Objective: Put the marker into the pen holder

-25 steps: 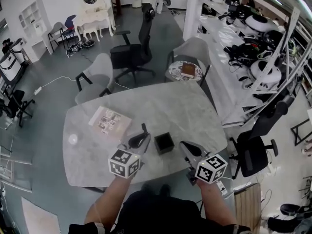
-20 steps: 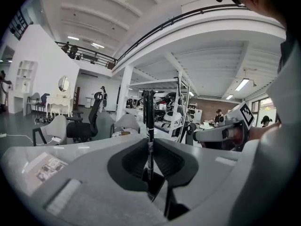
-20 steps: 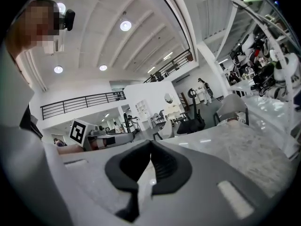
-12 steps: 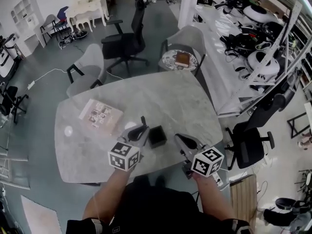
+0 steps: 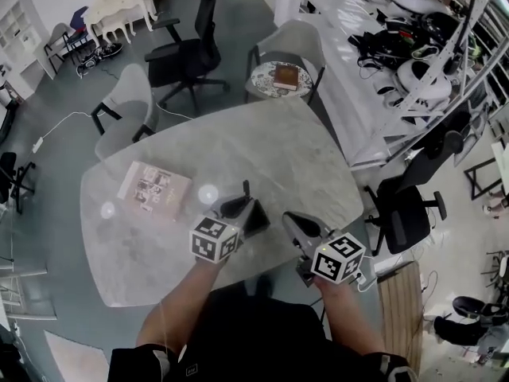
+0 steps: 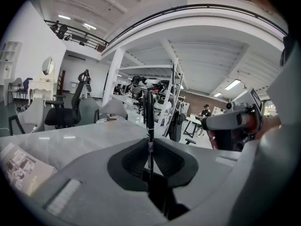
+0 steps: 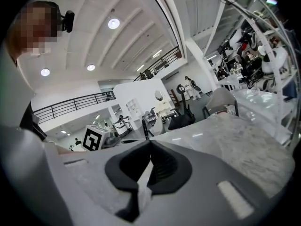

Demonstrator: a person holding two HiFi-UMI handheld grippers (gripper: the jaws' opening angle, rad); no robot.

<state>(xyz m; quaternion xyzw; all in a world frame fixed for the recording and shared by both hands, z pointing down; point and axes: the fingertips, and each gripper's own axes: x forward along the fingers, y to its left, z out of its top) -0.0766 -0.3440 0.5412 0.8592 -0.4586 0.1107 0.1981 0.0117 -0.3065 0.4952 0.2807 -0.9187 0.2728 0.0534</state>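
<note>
The marker (image 6: 148, 119), clamped upright in the jaws of the left gripper (image 5: 236, 208), has been carried from left of the pen holder (image 5: 259, 220) to directly over it. Lowering appears next. The right gripper (image 5: 289, 217), jaws closed and empty, is held right of the holder.

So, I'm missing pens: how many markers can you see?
1: the marker stands upright, clamped in the left gripper. Others may sit hidden inside the pen holder.

The left claw (image 5: 238, 207) hides most of the pen holder (image 5: 259, 220) in head view.
</note>
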